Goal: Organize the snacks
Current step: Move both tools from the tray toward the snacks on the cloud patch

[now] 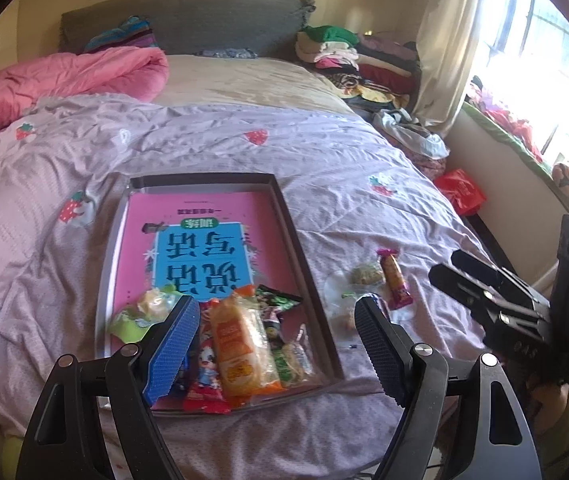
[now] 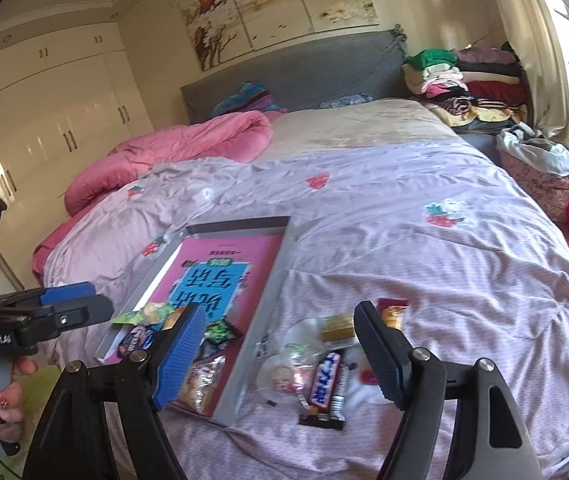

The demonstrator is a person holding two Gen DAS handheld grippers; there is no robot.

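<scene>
Snacks partly sorted: several packets lie in the tray (image 1: 284,216), a few are left on the bed (image 1: 244,148).
Bed with lilac strawberry quilt carries the grey tray, which holds a pink book (image 1: 188,240) and, at its near end, an orange packet (image 1: 240,340), a green one (image 1: 140,316) and others. Beside the tray's right rim a small pile remains on the quilt: a blue-white bar (image 2: 326,378), a red-yellow stick (image 1: 394,280), clear-wrapped pieces. Left gripper (image 1: 276,344) and right gripper (image 2: 280,356) are both seen spread, nothing between the pads. No obstacle is noted except the tray rim.
</scene>
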